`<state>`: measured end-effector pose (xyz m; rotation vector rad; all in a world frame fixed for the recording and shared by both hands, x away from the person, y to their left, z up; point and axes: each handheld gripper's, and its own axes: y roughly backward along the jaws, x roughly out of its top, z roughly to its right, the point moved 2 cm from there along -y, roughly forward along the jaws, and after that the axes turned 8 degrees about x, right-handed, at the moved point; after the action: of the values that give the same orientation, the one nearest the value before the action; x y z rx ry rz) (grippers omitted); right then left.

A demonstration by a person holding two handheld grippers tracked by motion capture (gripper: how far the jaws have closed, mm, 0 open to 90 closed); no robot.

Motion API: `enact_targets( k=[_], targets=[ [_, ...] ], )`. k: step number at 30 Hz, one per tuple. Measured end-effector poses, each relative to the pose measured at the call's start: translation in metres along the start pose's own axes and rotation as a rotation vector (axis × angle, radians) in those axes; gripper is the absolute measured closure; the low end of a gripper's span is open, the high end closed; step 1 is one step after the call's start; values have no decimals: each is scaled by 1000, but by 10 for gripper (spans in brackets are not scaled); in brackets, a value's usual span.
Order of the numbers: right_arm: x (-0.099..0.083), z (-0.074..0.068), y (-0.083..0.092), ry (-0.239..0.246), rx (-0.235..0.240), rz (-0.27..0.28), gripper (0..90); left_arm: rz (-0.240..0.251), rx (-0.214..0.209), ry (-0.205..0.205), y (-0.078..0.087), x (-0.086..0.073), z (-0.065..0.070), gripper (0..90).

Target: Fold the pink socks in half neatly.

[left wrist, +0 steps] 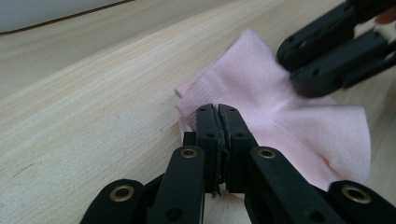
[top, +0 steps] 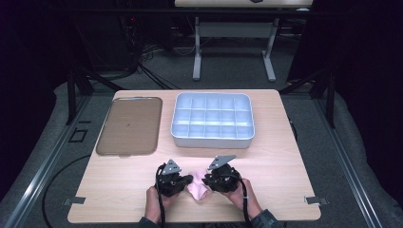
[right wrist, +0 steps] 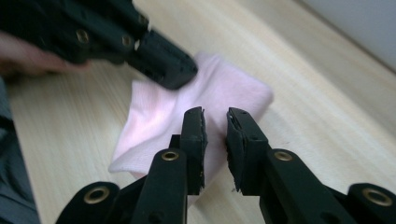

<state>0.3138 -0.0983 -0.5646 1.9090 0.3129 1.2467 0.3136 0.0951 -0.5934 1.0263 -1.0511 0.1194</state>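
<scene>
A: Where is the pink cloth?

B: On the wooden table, near its front edge, lying between the two claws. It sits just to the right of the left claw and just to the left of the right claw.

A: What is the left claw doing?

B: Its jaws are pressed together on an edge of the cloth. In the left gripper view the pink fabric spreads out ahead of the tips and to their right, with a hemmed edge caught at the tips.

A: And the right claw?

B: In the right gripper view its jaws stand a small gap apart. The cloth lies beneath and ahead of them, mostly on the left jaw's side, and the pads do not press on it. Nothing is between the tips that I can make out.

A: Anything else on the table?

B: Beyond both claws, towards the far edge, a white tray with many compartments stands just beside a flat brown tray on its left. Both are well apart from the cloth.
</scene>
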Motion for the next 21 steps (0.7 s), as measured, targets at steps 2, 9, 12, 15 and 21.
enact_targets(
  k=[2,9,12,15,21],
  targets=[
    [-2,0,-4,2,-5,-21,758,0,2,-2,0,0,0,874],
    [-12,8,-10,-31,9,-34,750,-8,5,-9,0,1,0,863],
    [-12,8,-10,-25,5,-34,744,-9,13,3,2,3,-1,828],
    [-12,7,-10,-16,-4,-41,739,15,-14,40,8,3,-2,764],
    [-13,6,-10,-19,-13,-31,734,28,-49,30,16,2,8,725]
  ],
)
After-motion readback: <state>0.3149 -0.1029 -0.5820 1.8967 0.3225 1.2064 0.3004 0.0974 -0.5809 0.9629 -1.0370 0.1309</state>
